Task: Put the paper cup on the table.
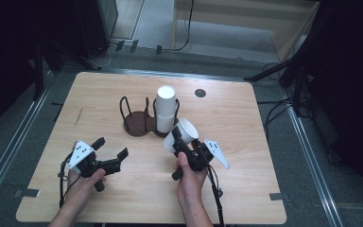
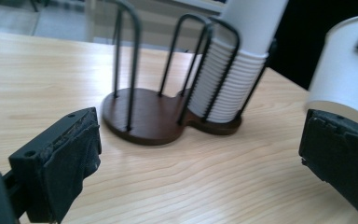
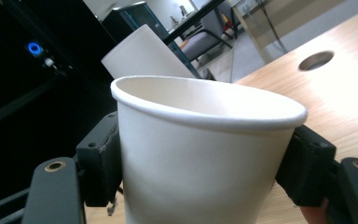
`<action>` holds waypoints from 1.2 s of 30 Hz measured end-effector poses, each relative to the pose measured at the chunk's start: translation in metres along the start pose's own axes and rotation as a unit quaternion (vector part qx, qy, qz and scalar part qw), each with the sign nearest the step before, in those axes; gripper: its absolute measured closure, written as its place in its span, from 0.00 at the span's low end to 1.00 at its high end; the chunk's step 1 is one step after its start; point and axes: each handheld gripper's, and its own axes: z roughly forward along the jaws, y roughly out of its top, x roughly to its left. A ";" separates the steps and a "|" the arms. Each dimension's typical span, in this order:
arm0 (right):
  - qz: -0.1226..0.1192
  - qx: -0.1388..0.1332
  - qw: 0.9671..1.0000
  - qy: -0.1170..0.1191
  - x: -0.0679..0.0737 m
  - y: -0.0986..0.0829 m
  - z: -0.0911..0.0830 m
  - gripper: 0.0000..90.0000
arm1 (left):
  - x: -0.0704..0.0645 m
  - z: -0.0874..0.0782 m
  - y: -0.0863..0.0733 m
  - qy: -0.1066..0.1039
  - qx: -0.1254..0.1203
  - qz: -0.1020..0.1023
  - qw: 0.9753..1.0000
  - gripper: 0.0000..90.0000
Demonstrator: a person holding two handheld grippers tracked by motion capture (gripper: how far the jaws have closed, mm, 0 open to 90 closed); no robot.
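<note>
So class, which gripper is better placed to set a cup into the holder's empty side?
Right: the right gripper already grips a cup beside the holder; the left gripper is open.

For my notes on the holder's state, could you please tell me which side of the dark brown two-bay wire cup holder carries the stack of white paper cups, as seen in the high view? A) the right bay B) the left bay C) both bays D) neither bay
A: in the high view the stack of white paper cups stands in the right bay of the dark brown wire cup holder, and the left bay's base is bare.
</note>
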 end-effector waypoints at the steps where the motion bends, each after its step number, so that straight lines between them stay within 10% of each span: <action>1: -0.008 -0.001 1.000 -0.001 0.000 0.000 0.000 0.30 | 0.000 0.000 0.000 0.000 0.000 0.000 1.000 0.00; 16: -0.147 -0.020 0.989 -0.019 -0.008 0.002 0.001 0.30 | 0.045 -0.012 -0.006 0.066 0.040 0.021 0.997 0.00; 28: -0.206 -0.027 0.978 -0.034 -0.019 0.008 0.007 0.30 | 0.065 -0.018 -0.010 0.097 0.069 0.056 0.991 0.00; 36: -0.248 -0.014 0.968 -0.032 -0.030 0.014 0.016 0.30 | 0.071 -0.020 -0.014 0.103 0.064 0.040 0.992 0.00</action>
